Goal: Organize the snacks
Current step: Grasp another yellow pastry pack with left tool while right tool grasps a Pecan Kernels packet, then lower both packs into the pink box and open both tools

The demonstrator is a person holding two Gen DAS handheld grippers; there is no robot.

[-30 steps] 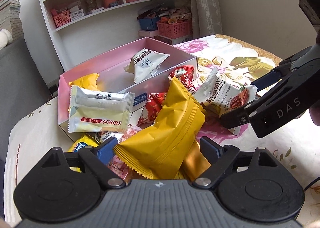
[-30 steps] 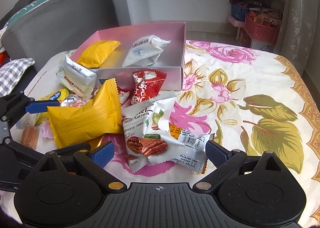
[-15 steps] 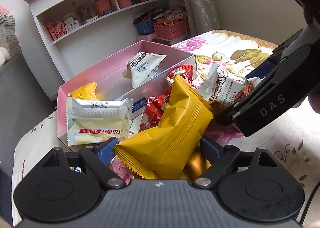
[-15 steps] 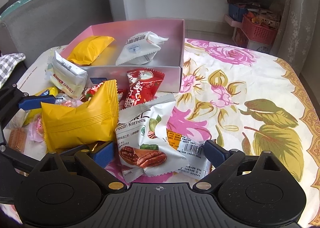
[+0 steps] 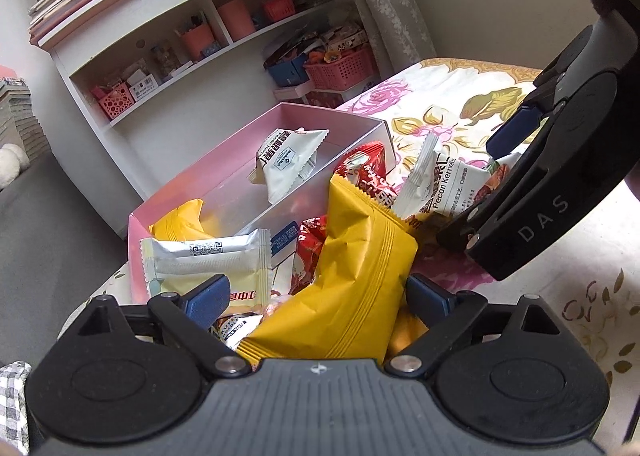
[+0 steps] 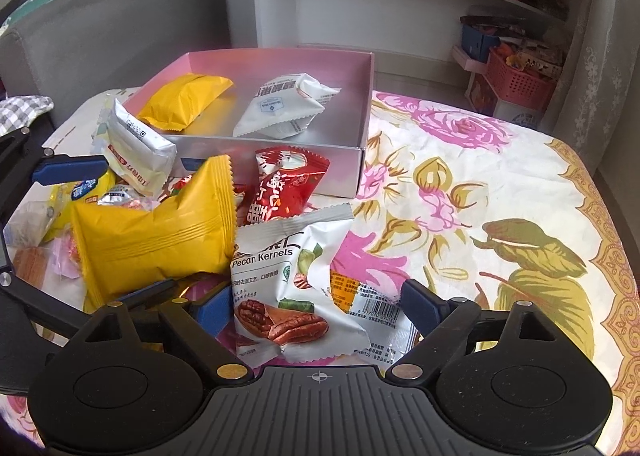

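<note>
A pink box on the floral tablecloth holds a yellow packet and a white packet. Loose snacks lie piled in front of it. My left gripper is open with a big yellow packet standing between its jaws; the same packet shows in the right wrist view. My right gripper is open around a white Pecan Kernels packet, which also shows in the left wrist view. A red packet leans on the box front.
A cream-and-white packet leans at the box's left corner. Small candies lie at the left of the pile. A white shelf unit with pink baskets stands behind, a grey sofa to the left. Floral cloth spreads to the right.
Both grippers have moved forward over their packets, so the yellow packet and the Pecan Kernels packet now sit deeper between the open jaws. The right gripper looms closer in the left view.
</note>
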